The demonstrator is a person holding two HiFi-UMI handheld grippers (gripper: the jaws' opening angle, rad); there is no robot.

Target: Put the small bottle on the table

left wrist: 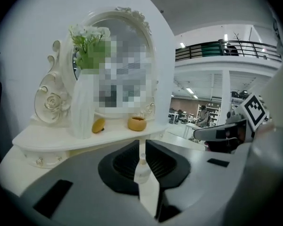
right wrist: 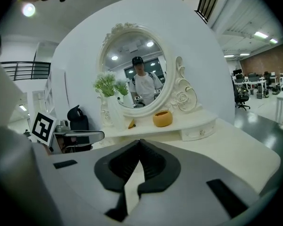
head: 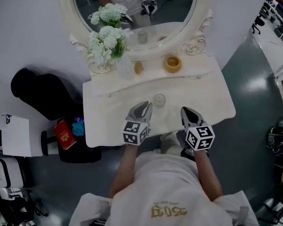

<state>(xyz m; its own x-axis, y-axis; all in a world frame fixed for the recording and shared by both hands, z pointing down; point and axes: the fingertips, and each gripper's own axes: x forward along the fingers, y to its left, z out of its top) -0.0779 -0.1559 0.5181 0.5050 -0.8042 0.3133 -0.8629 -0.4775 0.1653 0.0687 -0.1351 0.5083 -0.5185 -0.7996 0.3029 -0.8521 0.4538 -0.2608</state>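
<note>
White dressing-table worktop, oval mirror at its back, on a raised shelf. Vase of white flowers at the shelf's left; yellow bowl to its right.

Left hand-held gripper: jaws drawn almost together with only a thin slit between the pads, gripping nothing. Right hand-held gripper: jaws together, empty. Both hang over the worktop's front edge, pointing toward the mirror.

Small bottle: clear, upright, standing free on the lower worktop just ahead and to the right of the left tips. It shows through the slit in the left gripper view but is not clamped. The placing looks done.

Risks, as judged:
- The left tips sit close to the bottle. A sideways drift to the right would clip and topple it.
- The bottle looks light and narrow-based. Once down it could roll off the front edge.
- A forward reach by the right hand-held gripper could nudge it from the other side.
</note>
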